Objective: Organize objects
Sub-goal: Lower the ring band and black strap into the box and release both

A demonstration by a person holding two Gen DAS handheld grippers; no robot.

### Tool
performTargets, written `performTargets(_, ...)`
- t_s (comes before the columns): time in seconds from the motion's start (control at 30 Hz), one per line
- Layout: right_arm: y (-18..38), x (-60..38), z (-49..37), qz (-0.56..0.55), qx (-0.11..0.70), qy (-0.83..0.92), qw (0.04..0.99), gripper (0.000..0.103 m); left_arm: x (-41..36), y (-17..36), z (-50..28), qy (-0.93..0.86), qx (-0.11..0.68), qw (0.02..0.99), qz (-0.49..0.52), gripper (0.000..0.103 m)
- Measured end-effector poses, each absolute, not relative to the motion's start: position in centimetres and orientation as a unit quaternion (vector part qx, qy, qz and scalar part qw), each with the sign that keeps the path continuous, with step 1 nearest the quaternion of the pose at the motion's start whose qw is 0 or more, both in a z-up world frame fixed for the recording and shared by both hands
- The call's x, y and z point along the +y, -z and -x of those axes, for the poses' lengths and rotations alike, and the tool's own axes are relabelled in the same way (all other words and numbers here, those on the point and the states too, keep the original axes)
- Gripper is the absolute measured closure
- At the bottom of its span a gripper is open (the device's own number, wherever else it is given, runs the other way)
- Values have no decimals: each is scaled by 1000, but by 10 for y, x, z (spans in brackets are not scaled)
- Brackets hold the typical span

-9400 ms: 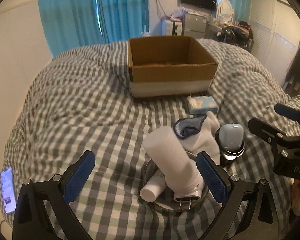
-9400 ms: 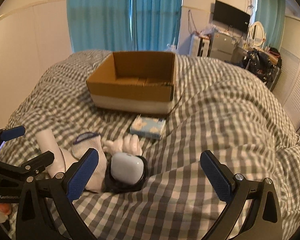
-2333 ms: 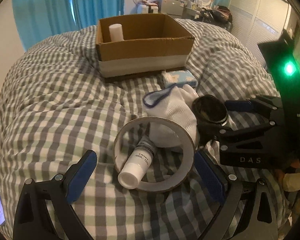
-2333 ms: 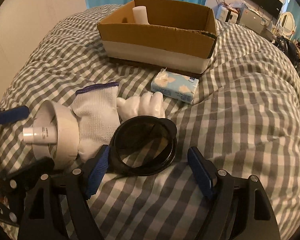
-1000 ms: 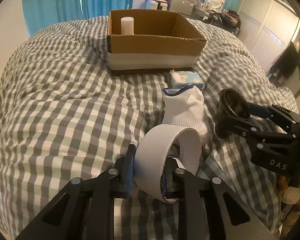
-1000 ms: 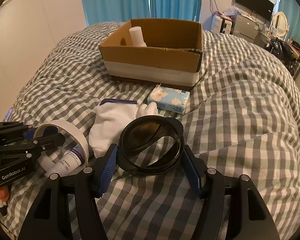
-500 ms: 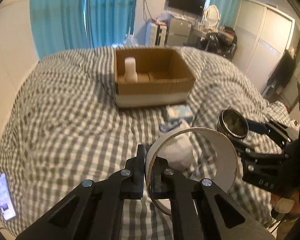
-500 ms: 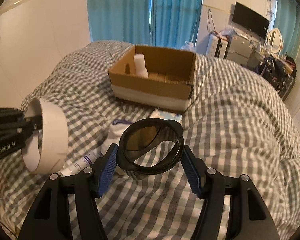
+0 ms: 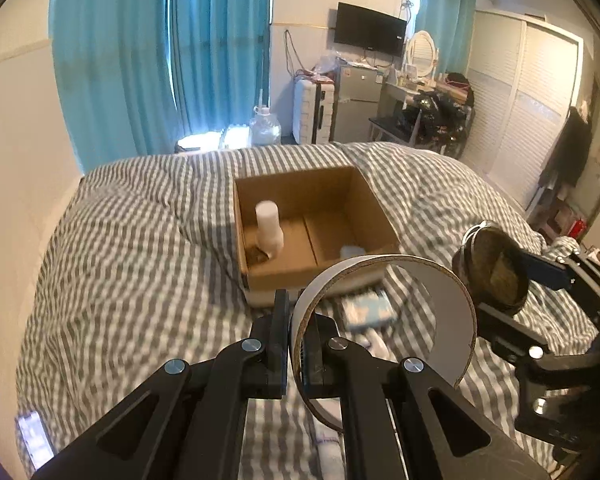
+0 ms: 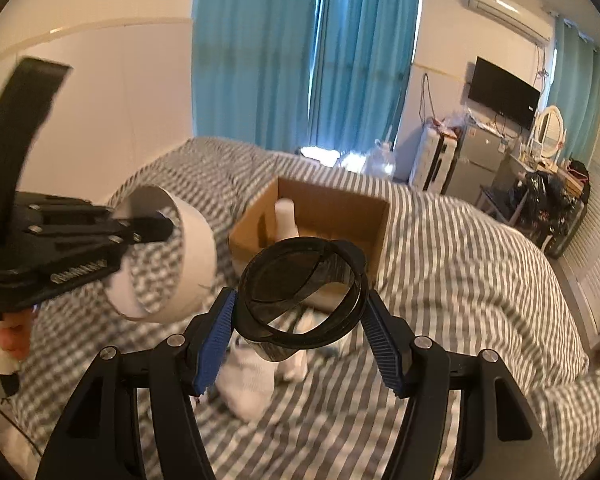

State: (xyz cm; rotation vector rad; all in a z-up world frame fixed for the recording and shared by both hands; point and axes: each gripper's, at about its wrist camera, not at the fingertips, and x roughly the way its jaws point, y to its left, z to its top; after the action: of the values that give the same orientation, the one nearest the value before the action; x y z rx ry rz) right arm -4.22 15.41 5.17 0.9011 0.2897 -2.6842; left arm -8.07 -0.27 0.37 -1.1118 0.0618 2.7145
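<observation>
My left gripper [image 9: 296, 320] is shut on the wall of a white tape roll [image 9: 428, 292] and holds it up above the bed; the roll also shows in the right wrist view [image 10: 192, 252]. My right gripper [image 10: 300, 312] is shut on a dark round lid [image 10: 300, 280], also lifted; it shows at the right of the left wrist view [image 9: 496, 268]. The open cardboard box [image 9: 380, 212] lies ahead on the checked bed with a white bottle [image 9: 269, 228] upright in it. A white glove [image 10: 256, 376] lies on the bed below the lid.
A blue tissue pack [image 9: 366, 308] lies in front of the box. A phone [image 9: 32, 436] lies at the bed's left edge. A wall is to the left; curtains, a fridge and a dresser stand beyond the bed.
Both grippers have risen higher above the bed and moved toward the box, carrying the tape roll and the dark lid. The box looks closer and is seen more from above.
</observation>
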Motion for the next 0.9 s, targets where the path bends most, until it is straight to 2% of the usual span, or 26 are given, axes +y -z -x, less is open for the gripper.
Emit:
performTargets(0.27,-65,150,112,-310,95,935,146,40,-9,1,149,-926,41,78,368,98)
performTargets(0.43,-60,139,156,-319,96,932,142,40,-13,23,199,-921,44,69,380,98)
performTargets(0.9,10,131,263,-373,80,914,141,40,-2,93,278,-900,63,86,422,99)
